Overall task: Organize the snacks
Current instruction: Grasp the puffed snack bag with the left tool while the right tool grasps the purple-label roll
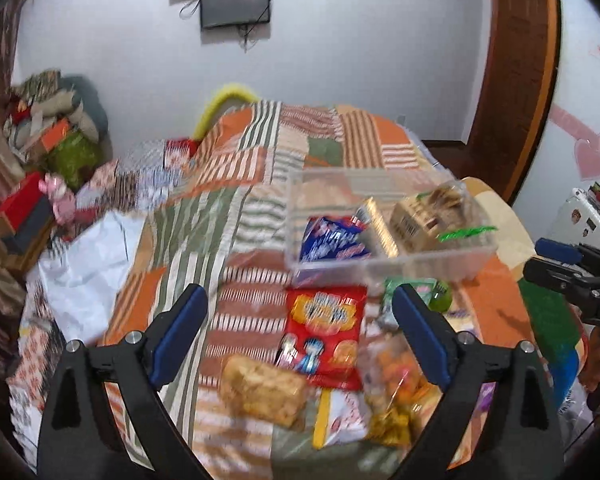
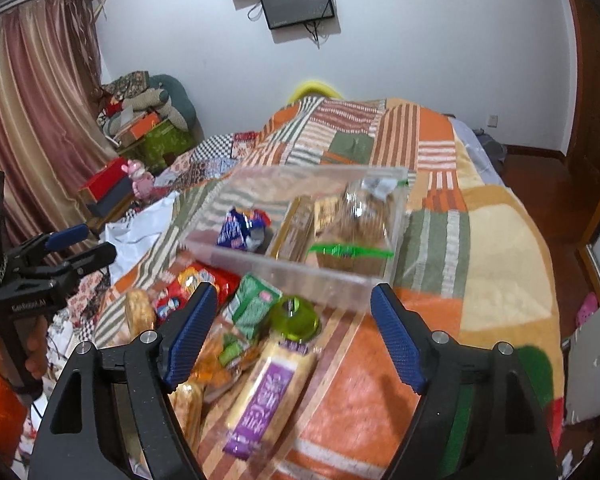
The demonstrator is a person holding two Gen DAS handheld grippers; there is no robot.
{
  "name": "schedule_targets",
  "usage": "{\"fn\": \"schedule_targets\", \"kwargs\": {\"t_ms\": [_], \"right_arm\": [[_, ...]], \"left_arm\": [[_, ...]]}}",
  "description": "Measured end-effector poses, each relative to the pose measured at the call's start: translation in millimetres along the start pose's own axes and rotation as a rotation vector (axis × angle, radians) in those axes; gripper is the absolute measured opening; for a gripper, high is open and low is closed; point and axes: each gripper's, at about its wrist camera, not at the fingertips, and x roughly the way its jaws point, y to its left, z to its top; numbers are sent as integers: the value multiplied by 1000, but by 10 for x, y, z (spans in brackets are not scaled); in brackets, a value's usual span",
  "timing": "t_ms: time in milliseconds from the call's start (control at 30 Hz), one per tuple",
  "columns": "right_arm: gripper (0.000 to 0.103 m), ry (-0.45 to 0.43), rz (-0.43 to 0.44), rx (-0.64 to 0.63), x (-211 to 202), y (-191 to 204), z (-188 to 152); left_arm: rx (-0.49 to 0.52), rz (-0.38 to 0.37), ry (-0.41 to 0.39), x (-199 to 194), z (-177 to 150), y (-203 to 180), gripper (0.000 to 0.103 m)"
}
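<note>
My two wrist cameras look forward and down over the bed from close above, both sharing the clear bin (image 1: 388,240) (image 2: 296,236).

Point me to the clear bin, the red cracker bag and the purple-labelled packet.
clear bin (image 2: 300,270), right wrist view, on its near wall.
red cracker bag (image 1: 326,314), left wrist view, on the middle of its printed front.
purple-labelled packet (image 2: 266,398), right wrist view, on its purple label.
</note>
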Motion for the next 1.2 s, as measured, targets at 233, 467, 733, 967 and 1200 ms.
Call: {"fn": "schedule_targets", "kwargs": {"t_ms": [233,467,733,967,1200], "right_arm": [[76,100,5,13,262,28,-261],[76,190,23,44,457,34,-502],[76,247,39,22,569,106,-606],[64,252,12,-28,606,131,-626],[44,238,-13,-63,578,99,-621]], "left_arm": [[-86,-8,94,178,-337,318,95],[-87,-20,172,464,-663,358,95],[-101,-16,234,797,-853,368,94],[-83,-5,214,894,-886,310,84],[-46,1,189,804,-890,236,78]]}}
